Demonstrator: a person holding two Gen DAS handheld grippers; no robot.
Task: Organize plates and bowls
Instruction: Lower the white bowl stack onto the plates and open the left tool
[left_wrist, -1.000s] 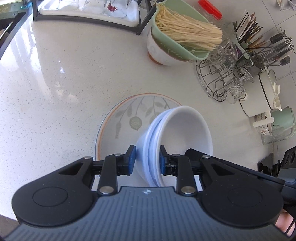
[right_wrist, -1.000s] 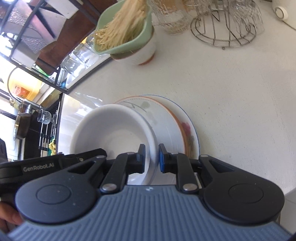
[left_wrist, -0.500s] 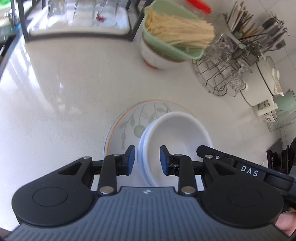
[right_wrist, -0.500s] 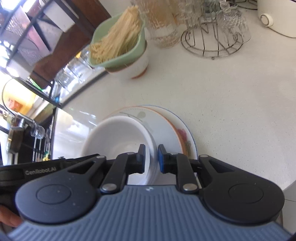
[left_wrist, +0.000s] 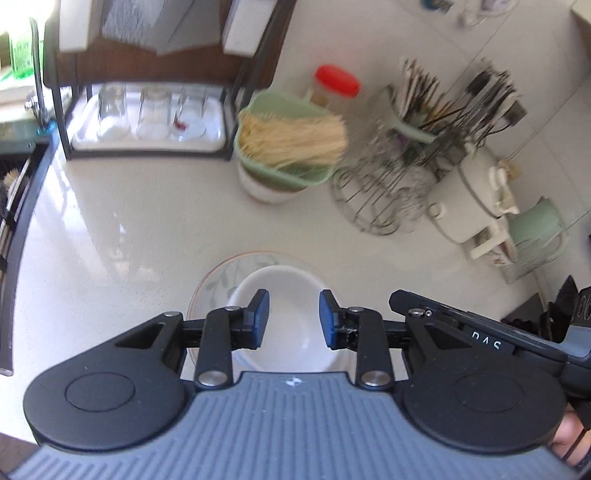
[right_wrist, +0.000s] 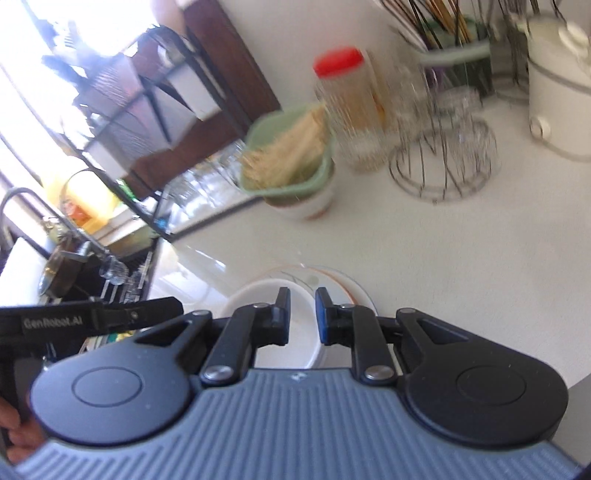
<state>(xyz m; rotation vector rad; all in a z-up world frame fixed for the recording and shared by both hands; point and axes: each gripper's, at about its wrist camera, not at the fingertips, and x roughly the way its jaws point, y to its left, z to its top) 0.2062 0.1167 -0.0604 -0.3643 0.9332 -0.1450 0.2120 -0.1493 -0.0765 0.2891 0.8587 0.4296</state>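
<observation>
Both grippers have let go of the bowl and pulled back above it. On the pale speckled desk (left_wrist: 110, 229) lies the leaf-patterned ceramic plate (left_wrist: 218, 284), with the white round bowl (left_wrist: 291, 317) resting on it. Left gripper (left_wrist: 293, 319) and right gripper (right_wrist: 301, 317) hover, fingers spread apart, gripping nothing.

right tongs (right_wrist: 301, 317): parted, empty, above white bowl (right_wrist: 258, 295) | bowl on stacked plates (right_wrist: 343, 284)

Bright daylight, window (right_wrist: 92, 33) blown out; bg motion-blurred — fisheye-warped edges
</observation>
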